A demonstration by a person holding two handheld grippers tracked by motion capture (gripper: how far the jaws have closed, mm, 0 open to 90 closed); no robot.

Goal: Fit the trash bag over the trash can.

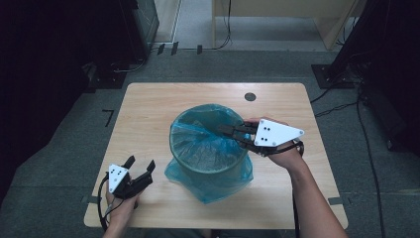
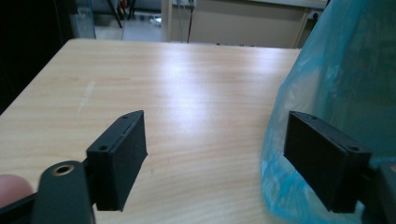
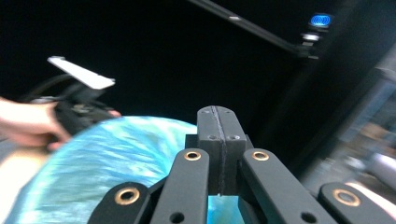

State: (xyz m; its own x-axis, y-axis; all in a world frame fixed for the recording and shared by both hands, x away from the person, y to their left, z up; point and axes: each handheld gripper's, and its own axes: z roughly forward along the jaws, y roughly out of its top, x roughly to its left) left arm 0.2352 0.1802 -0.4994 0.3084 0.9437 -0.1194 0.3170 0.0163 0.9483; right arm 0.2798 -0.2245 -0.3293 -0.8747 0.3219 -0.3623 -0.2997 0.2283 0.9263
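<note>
Right gripper (image 1: 228, 132): jaws pressed together, flat face to flat face, as the right gripper view (image 3: 219, 135) shows by the thin seam between them; nothing can be made out between the pads there. The high view places its tips over the right-hand rim of the bin.
Left gripper (image 1: 141, 166): jaws spread apart with bare counter between them, seen plainly in the left gripper view (image 2: 215, 154); it sits to the lower left of the bin, clear of it. No earlier frame is at hand, so only the spread stance is told.
Bin (image 1: 208, 148): round, standing upright near the middle of the counter, its mouth open toward the high camera.
Bag (image 1: 218, 183): thin blue plastic liner inside the bin, folded over its rim and hanging loose down the outside onto the counter. The left gripper view (image 2: 336, 70) shows its crinkled wall just beside the far jaw; whether they touch cannot be told. The right gripper view (image 3: 112, 158) shows it blurred below the jaws.
Counter (image 1: 148, 109): pale wood, with a dark round hole (image 1: 250, 96) beyond the bin.
Hands: the right hand (image 1: 285, 153) is at the right of the bin, the left hand (image 1: 121, 203) at its lower left.
</note>
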